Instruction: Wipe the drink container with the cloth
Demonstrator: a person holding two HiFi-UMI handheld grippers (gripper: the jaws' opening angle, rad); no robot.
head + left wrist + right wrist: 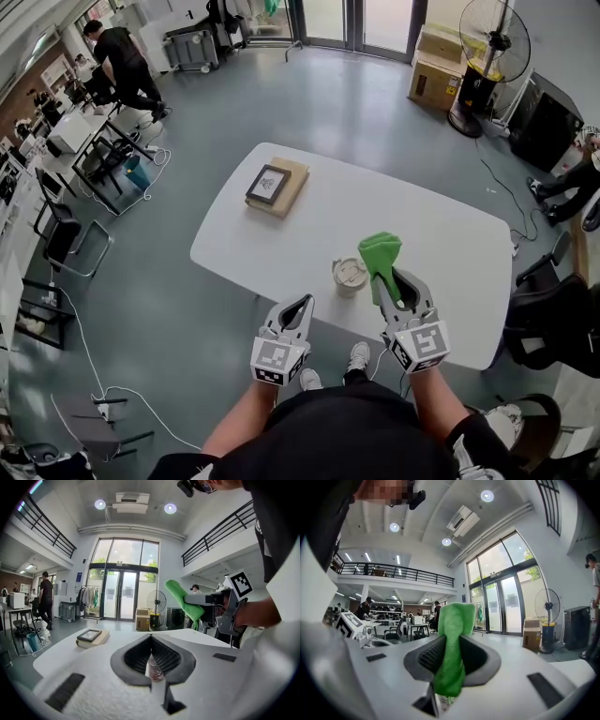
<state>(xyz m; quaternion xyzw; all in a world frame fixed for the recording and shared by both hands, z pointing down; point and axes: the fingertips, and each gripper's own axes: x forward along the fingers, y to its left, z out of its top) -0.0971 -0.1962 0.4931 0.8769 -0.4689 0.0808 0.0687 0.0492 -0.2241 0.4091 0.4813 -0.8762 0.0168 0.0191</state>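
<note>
Container: (350, 275) upright on the worktop (441, 244), near the front edge, seen from above as a round pale top. Lies between the two tools, nearer the right one.

Cloth: (380, 251) green, bunched, free end poking up past the jaws. Just right of the container in the head view.

Right tool: (397, 281) clamped on the cloth – jaws pressed into the fold from both sides in the right gripper view.

Left tool: (300, 305) jaws together with nothing gripped, low at the front edge, left of the container and apart from it.

Contact: none visible. In the left gripper view, cloth held up in the air above worktop level, not pressed on anything.

Done so far: cloth in grip and brought close beside the container. Judged as the approach only.

Left to do: all of the wiping – lowering the cloth onto the container and rubbing over its top and side. Probably also steadying the container with the left tool, after opening it first.

Container's condition: too small to tell clean from dirty, so no wiped part to point out.

Progress: early, by this reading, with preparation complete and the wipe itself not begun.

Elsewhere: book (279, 195) with a frame (268, 184) on top, well apart at the far left of the worktop, no part in the task.
</note>
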